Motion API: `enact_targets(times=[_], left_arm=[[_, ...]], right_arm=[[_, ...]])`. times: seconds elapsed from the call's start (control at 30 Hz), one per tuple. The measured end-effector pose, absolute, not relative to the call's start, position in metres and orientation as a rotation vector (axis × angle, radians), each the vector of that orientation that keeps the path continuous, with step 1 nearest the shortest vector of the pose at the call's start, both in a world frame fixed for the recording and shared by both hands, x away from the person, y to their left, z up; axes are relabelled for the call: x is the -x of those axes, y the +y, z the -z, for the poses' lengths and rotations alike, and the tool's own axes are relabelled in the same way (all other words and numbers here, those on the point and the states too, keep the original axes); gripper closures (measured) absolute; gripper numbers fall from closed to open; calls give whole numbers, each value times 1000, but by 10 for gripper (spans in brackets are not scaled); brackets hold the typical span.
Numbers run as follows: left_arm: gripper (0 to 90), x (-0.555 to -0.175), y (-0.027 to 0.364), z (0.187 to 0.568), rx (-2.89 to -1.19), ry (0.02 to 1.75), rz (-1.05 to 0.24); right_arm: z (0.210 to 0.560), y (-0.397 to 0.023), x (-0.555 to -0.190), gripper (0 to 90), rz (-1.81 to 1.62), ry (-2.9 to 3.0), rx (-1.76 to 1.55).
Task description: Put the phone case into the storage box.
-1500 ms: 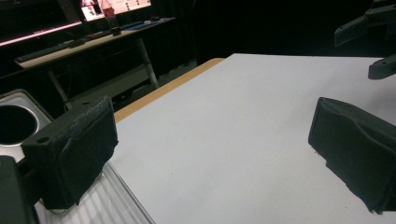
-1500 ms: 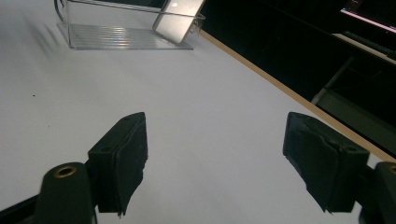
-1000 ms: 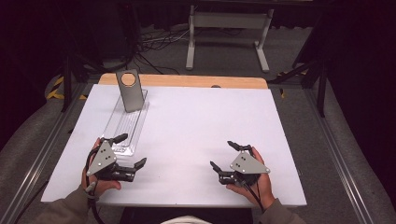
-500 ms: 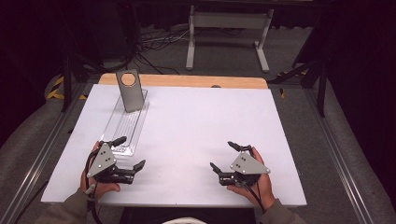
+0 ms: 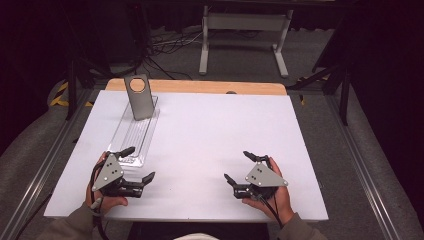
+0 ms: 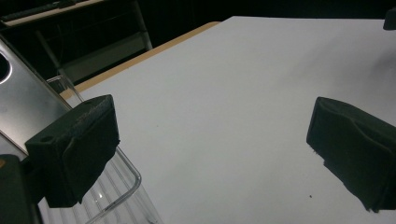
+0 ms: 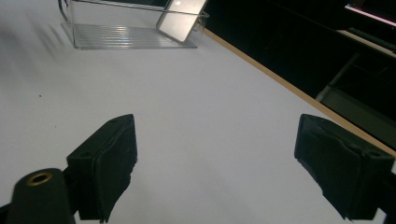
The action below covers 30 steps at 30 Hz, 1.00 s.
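The left gripper [image 5: 136, 164] rests low on the white table [image 5: 215, 145] with its jaws spread wide and nothing between them; one jaw sits just beside the near end of the clear plastic tray [image 5: 134, 134], perhaps touching its rim. The right gripper [image 5: 241, 167] lies well apart to the other side, jaws likewise wide and empty. Beyond the left gripper, at the tray's far end, a grey metal plate with a round hole [image 5: 137, 97] leans upright. The likely trouble is a careless sweep forward: that jaw could catch the light tray's wall and shove it, and the leaning plate would probably slide or tip over. Between the two grippers the table is bare, giving plenty of room. The near table edge lies close behind both hands, so pulling back leaves little margin.
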<state>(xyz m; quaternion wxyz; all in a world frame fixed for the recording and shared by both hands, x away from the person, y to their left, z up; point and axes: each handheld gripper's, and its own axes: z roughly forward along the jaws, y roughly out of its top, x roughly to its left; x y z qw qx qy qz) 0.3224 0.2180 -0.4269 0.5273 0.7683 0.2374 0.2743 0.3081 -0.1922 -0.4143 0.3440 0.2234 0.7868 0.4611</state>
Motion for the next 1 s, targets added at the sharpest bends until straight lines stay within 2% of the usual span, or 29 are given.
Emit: enact_targets(times=[1.0], left_arm=[[27,-324,215,428,-1866,544,-645]], right_arm=[[417,-189,-307,119,-1210,2102,-537]])
